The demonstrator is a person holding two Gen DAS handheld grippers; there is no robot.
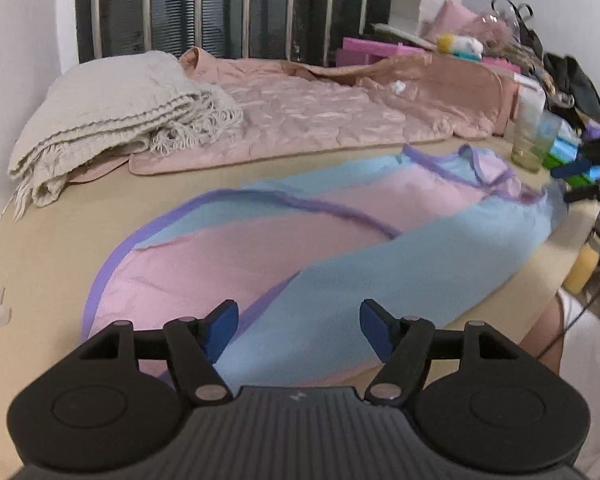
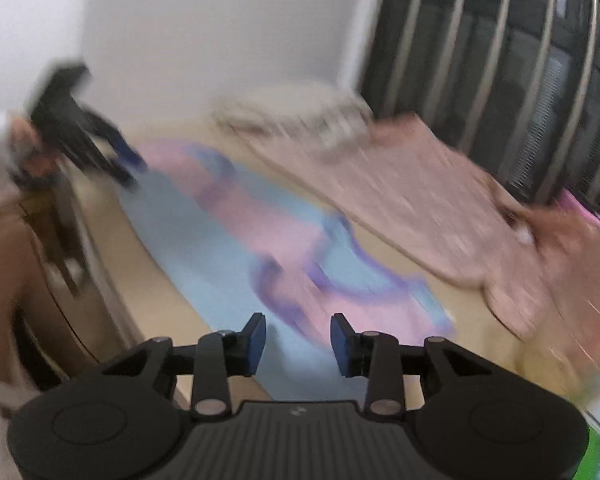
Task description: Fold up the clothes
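Observation:
A pink and light-blue garment with purple trim lies spread along the tan table, partly folded lengthwise so a blue panel lies over its near side. My left gripper is open and empty, just above the garment's near end. My right gripper is open and empty above the garment's other end, where the neckline is; that view is blurred. The left gripper also shows in the right wrist view, and the right gripper in the left wrist view, at the far right.
A folded beige fringed blanket and a pink quilted cover lie at the back of the table. A clear cup, boxes and bags crowd the back right. A barred window is behind.

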